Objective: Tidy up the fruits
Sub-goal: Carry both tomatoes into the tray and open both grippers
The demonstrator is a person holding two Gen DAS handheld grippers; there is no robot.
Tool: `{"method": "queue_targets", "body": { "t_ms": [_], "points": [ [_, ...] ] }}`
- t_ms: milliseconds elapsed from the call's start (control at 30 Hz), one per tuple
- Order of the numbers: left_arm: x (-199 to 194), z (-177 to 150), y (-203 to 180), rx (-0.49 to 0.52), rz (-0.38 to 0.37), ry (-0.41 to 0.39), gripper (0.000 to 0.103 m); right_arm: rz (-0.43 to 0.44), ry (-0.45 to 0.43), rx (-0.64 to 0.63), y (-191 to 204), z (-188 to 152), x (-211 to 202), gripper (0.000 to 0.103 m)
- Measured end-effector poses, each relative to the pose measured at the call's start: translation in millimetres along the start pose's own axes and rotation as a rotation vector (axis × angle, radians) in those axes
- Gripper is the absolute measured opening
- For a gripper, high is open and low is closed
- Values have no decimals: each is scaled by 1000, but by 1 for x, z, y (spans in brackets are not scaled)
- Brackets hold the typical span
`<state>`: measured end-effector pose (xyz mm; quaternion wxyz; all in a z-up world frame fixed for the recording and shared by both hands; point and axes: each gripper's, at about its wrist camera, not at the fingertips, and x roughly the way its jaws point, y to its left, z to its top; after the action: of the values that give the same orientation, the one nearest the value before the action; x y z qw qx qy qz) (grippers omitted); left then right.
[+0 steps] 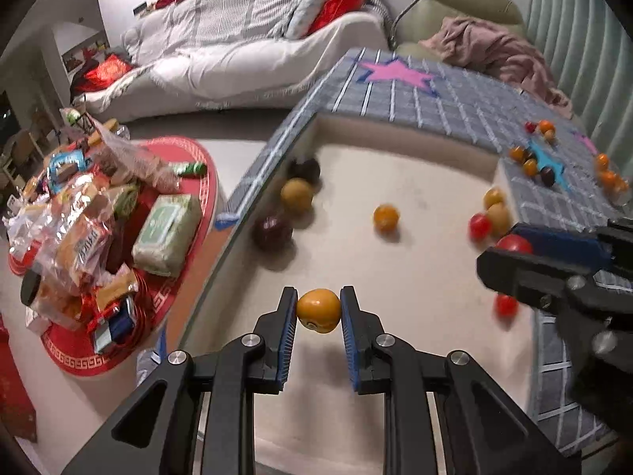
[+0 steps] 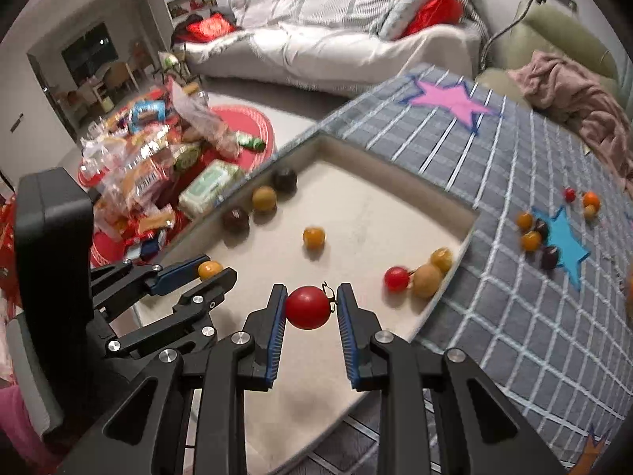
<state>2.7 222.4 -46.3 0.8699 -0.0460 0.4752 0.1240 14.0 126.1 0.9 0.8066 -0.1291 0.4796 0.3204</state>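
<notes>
A: We have the left gripper (image 1: 318,310) pinched narrow on a small orange fruit (image 1: 319,310), its ribbed blue pads (image 1: 290,332) pressing both sides.

B: And our right gripper (image 2: 308,308) is clamped just as narrowly on a smooth red tomato (image 2: 307,307); a thin dark stem curls against the right pad.

A: Both pieces hang above the pale tray (image 2: 356,213), a shallow matte surface with a low rim.

B: Loose in it we see two dark round fruits, a tan one, an orange one (image 2: 314,237), and near the right rim a red one (image 2: 396,278) touching a tan one (image 2: 426,280).

A: The grey blanket (image 2: 514,301) around the tray looks woolly, with white grid lines, a pink star (image 2: 451,99) and a blue star (image 2: 563,247). More small fruits lie on it.

B: On the red round mat (image 1: 186,237) sit crinkly snack packets and a green wrapped pack (image 1: 166,233). We can't read the print on them.
</notes>
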Motion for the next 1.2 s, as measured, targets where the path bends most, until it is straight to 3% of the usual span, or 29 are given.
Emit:
{"method": "queue_targets", "body": {
  "t_ms": [133,500,600,667,733,767,800,867,933,1033,1067,1167,1200],
  "points": [
    [15,-4,1,0,8,39,24,2,52,12,-3,-5,26,28],
    [20,-1,-4,16,41,-6,24,-5,84,13,-12,-7,52,28],
    [20,0,-4,21,46,-20,24,0,91,10,-13,-6,52,35],
    [20,1,-3,15,38,-19,24,-3,92,33,-19,-6,51,50],
    [20,1,-1,9,48,-14,39,12,78,52,-24,-7,47,55],
    [20,1,1,3,84,-14,68,-5,72,56,-27,-6,43,55],
    [19,1,5,-12,113,-22,80,-7,67,59,-29,-6,41,58],
    [16,1,11,-37,86,-27,80,36,52,69,-32,-5,34,73],
    [15,0,10,-32,90,-24,80,27,41,69,-31,-3,29,84],
    [11,0,8,-27,74,-13,85,47,39,60,-25,0,21,85],
    [8,0,7,-28,63,-10,103,49,43,54,-23,1,17,85],
    [-3,0,4,-15,51,-23,103,26,44,34,-17,2,8,91],
    [-7,0,2,-7,46,-25,103,16,40,30,-16,2,5,103]
  ]
}}
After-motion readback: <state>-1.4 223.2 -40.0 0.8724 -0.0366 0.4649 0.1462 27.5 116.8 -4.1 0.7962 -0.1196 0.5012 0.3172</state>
